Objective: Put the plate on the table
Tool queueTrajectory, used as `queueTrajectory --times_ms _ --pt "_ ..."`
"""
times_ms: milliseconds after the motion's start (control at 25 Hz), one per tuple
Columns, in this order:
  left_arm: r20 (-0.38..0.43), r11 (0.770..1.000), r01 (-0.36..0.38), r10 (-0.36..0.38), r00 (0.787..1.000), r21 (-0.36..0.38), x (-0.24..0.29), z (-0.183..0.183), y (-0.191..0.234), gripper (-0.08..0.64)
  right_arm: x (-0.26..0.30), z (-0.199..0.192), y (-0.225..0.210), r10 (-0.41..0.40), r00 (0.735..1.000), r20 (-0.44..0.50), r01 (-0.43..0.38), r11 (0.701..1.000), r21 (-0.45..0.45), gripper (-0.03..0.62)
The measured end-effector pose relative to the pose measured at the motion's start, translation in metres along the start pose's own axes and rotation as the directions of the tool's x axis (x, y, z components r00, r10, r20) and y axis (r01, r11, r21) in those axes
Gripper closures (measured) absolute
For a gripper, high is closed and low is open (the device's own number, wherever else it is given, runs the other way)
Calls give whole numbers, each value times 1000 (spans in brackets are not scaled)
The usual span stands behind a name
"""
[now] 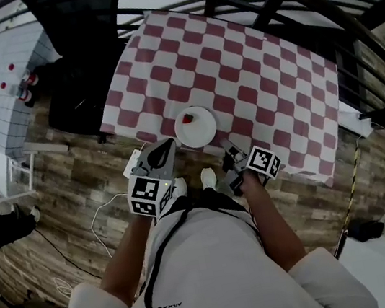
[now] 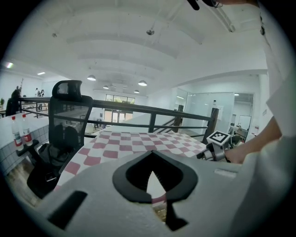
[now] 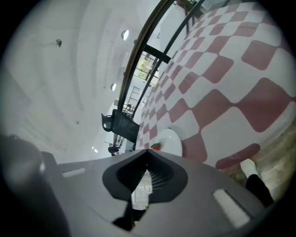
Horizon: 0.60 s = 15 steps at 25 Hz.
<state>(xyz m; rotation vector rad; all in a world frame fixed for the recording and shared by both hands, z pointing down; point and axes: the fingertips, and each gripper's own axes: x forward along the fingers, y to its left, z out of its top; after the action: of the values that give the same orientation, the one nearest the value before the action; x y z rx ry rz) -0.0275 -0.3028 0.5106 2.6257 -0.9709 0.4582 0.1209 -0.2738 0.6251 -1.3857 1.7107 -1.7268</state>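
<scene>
Both pairs of jaws are closed tip to tip with nothing between them. The left gripper [image 2: 152,154] and the right gripper [image 3: 148,151] are held near the plate [image 1: 195,127], one at each side of its near rim. The white plate lies flat on the desk [image 1: 258,65], on a red-and-white checked cloth, and carries a small red thing [image 1: 187,119]. A black chair [image 1: 80,51] stands beyond the plate, by the left gripper's side.
</scene>
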Motion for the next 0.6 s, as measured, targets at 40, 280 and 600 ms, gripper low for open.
queueTrajectory --times_ms 40,280,600 --pt "3 1000 1 -1 1000 3 -1 3 -3 555 -5 3 11 42 999 10 -42 999 -5 586" --pt "36 1000 4 -4 999 13 -8 20 -18 555 -37 8 61 179 984 19 -177 980 -96 586" --pt "78 1000 -2 0 997 27 -18 42 -29 555 -72 7 111 268 963 -6 -263 937 -231 586"
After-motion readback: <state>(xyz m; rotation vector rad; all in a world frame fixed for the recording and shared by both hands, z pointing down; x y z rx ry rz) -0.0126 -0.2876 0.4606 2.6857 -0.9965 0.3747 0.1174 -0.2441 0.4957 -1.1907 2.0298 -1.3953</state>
